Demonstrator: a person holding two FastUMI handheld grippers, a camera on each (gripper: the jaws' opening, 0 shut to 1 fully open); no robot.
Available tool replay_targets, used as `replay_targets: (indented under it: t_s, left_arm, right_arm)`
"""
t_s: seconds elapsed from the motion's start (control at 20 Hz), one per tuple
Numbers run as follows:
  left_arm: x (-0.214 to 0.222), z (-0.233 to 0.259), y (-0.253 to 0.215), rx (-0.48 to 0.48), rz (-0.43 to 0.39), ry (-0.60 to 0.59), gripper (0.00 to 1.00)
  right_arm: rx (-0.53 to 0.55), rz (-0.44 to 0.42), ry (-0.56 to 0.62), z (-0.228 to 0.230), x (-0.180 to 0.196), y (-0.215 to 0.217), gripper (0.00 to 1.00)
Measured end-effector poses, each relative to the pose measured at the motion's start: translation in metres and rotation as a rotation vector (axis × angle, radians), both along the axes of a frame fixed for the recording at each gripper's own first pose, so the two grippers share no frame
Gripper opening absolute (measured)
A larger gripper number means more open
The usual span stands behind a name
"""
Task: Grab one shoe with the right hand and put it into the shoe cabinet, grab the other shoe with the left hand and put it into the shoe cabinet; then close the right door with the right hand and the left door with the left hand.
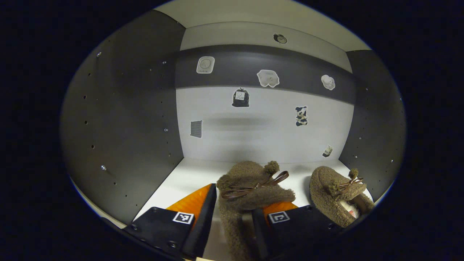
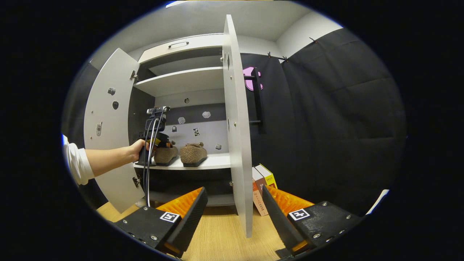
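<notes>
left gripper view: the camera looks into the shoe cabinet (image 1: 123,119), with dark side walls, a pale back panel carrying several small stickers (image 1: 268,78), and a white shelf (image 1: 188,177). the left gripper (image 1: 233,214) is at the bottom, its jaws spread wide. the first shoe (image 1: 246,195), a brown fleecy slipper with a leather bow and pompom, sits on the shelf between the fingers. the left finger stands apart from it, with white shelf showing in the gap; the right finger lies close against the slipper, and contact cannot be confirmed. the grasp is not closed on it. just to the right, the second shoe (image 1: 335,194) of the same kind rests on the same shelf near the right wall, apart from the first.

right gripper view: the left door (image 2: 105,130) stands open. a hand (image 2: 137,148) with a white sleeve holds the left gripper (image 2: 159,143) at the shelf (image 2: 214,161), right at the first shoe (image 2: 166,154). the second shoe (image 2: 193,154) sits beside it on the shelf. the right door (image 2: 237,137) stands open, edge-on to the camera. right of the door, some books (image 2: 262,185) stand on the wooden floor (image 2: 224,232). the right gripper (image 2: 233,214) is at the bottom, its jaws wide apart and holding nothing, with the lower edge of the right door between the fingers, not touching either.
</notes>
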State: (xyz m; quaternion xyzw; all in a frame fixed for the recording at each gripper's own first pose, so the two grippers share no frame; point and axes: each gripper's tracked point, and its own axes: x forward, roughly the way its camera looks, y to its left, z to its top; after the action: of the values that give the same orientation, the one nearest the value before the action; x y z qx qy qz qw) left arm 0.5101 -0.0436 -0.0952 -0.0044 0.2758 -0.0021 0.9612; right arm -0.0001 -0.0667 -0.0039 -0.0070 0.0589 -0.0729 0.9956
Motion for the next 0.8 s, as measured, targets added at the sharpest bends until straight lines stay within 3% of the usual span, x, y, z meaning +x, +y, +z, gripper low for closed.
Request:
replay_targets:
  t_s: [0.05, 0.2, 0.25, 0.5, 0.55, 0.65, 0.8]
  left_arm:
    - [-0.002, -0.003, 0.002, -0.011, -0.002, 0.009, 0.65]
    - [-0.01, -0.001, 0.005, -0.067, -0.018, 0.014, 0.93]
    - [-0.013, 0.001, 0.005, -0.082, -0.028, 0.007, 0.95]
    - [-0.034, 0.02, -0.001, -0.136, -0.105, 0.012, 0.97]
    - [-0.041, 0.028, -0.003, -0.154, -0.112, 0.004, 0.97]
    - [-0.057, 0.059, -0.007, -0.202, -0.131, -0.068, 0.98]
    - [-0.092, 0.112, -0.007, -0.197, -0.165, -0.205, 0.97]
  right_arm:
    - [-0.002, 0.004, 0.001, 0.0, 0.003, 0.002, 0.93]
    - [-0.001, 0.024, 0.001, -0.001, 0.007, 0.005, 0.93]
    - [0.0, 0.03, 0.001, -0.001, 0.009, 0.007, 0.93]
    - [0.017, 0.067, 0.009, -0.005, 0.014, 0.016, 0.94]
    - [0.013, 0.069, 0.005, -0.004, 0.014, 0.017, 0.89]
    - [0.007, 0.073, -0.004, -0.002, 0.013, 0.019, 0.93]
    - [0.016, 0.07, -0.013, 0.001, 0.011, 0.016, 0.93]
